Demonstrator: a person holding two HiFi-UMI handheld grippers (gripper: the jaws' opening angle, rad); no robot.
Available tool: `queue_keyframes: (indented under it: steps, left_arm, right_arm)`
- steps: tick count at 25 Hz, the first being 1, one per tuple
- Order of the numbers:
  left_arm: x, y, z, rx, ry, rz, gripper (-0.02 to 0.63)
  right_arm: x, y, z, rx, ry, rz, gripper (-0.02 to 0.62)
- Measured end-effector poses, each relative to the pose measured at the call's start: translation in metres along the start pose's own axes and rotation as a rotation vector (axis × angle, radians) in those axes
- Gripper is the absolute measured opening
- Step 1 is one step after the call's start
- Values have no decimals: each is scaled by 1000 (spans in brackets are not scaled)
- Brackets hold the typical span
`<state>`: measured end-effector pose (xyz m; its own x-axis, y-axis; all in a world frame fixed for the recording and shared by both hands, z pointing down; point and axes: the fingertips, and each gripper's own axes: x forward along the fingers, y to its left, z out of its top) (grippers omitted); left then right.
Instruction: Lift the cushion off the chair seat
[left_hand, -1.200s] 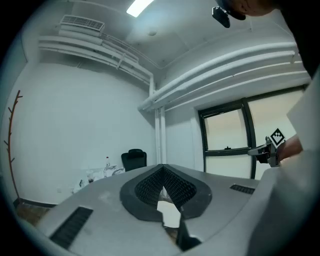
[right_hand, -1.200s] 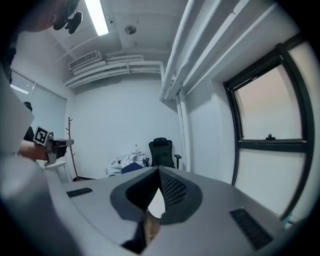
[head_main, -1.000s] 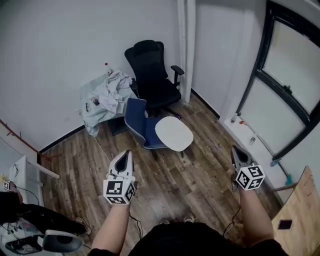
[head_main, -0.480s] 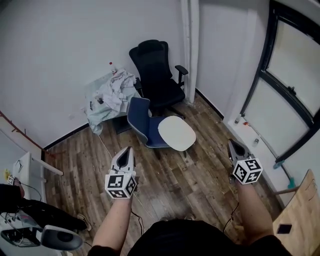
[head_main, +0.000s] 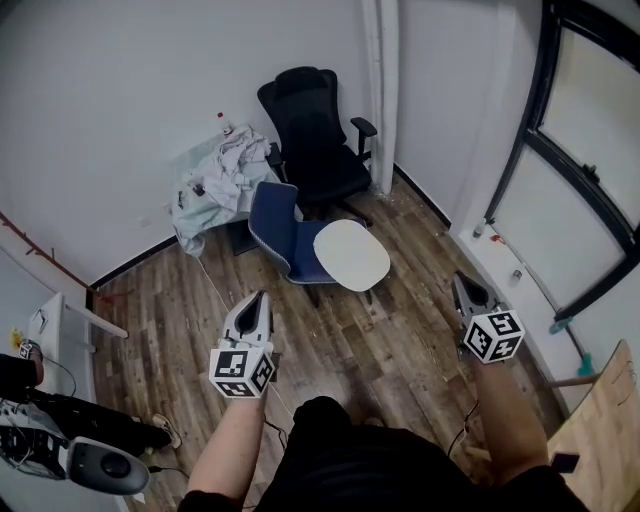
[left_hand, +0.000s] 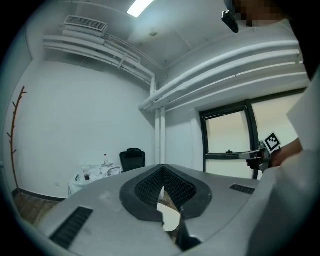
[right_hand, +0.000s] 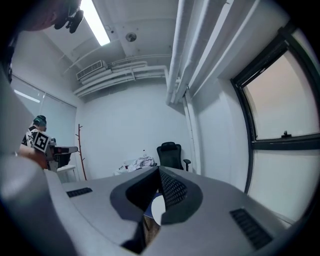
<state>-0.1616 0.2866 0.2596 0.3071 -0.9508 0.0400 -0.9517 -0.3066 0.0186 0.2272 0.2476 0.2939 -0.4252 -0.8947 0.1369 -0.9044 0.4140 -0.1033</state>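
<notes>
Both pointing level, left claw (head_main: 257, 298) and right claw (head_main: 459, 279) are clenched empty, short of the cushion (head_main: 351, 255).

Even, cool indoor light falls from a ceiling tube (right_hand: 95, 22) and a pale window (right_hand: 280, 105). Shadows on the wood floor (head_main: 330, 350) are faint. The head view is sharp, its walls bowed at the margins. Both gripper views are fisheye with dark corners; the left gripper (left_hand: 161, 169) and right gripper (right_hand: 159, 174) appear slightly soft.
</notes>
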Motion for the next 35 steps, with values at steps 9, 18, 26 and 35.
queue_keyframes:
  steps: [9, 18, 26, 35]
  left_arm:
    - [31, 15, -9, 16, 13, 4, 5]
    - [111, 51, -13, 9, 24, -68, 5]
    - [206, 71, -9, 9, 19, -155, 5]
    - [288, 103, -4, 31, 8, -218, 5]
  right_arm:
    - [29, -10, -4, 16, 22, -3, 11]
    - [91, -18, -4, 38, 32, -38, 10]
    - [149, -38, 3, 44, 46, -94, 10]
    - [212, -57, 6, 64, 53, -155, 11]
